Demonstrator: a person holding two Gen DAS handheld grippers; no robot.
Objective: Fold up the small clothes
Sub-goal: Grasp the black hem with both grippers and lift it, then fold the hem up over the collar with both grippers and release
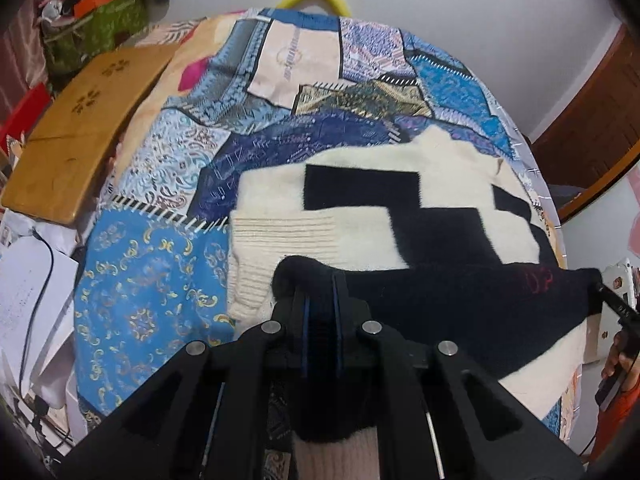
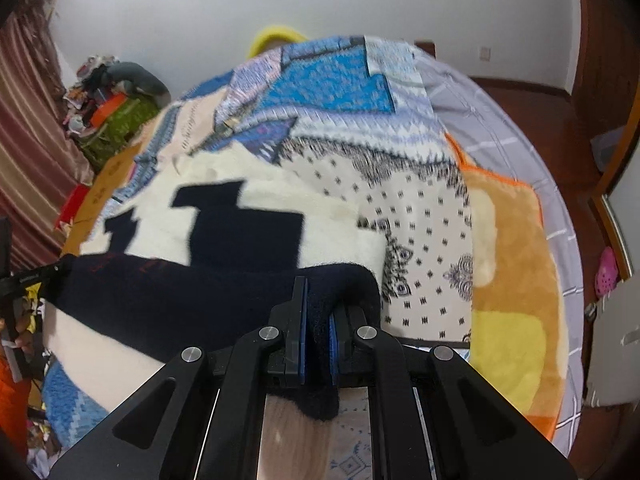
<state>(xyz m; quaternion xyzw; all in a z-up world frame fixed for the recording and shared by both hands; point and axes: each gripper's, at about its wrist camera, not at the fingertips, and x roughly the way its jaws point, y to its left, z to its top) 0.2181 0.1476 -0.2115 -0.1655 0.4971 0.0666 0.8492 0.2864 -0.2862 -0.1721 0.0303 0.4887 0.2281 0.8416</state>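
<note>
Two grippers are working one sweater (image 1: 360, 196), cream with navy blocks, lying on the patchwork bedspread (image 1: 152, 280).

Left wrist view: your left gripper (image 1: 320, 292) is pinching a navy edge of the sweater, jaws clamped on the knit with dark fabric bunching between the blue pads. The navy band is stretching taut rightward to the other gripper's tip (image 1: 608, 300) at the frame edge. A ribbed cream cuff is lying just left of the pinch. A wooden board (image 1: 80, 128) is sitting off to the left.

Right wrist view: your right gripper (image 2: 318, 304) is squeezing the opposite navy corner, fabric folding over its fingers. The sweater (image 2: 240, 232) is spreading ahead and left. An orange blanket (image 2: 512, 260) is lying to the right.
</note>
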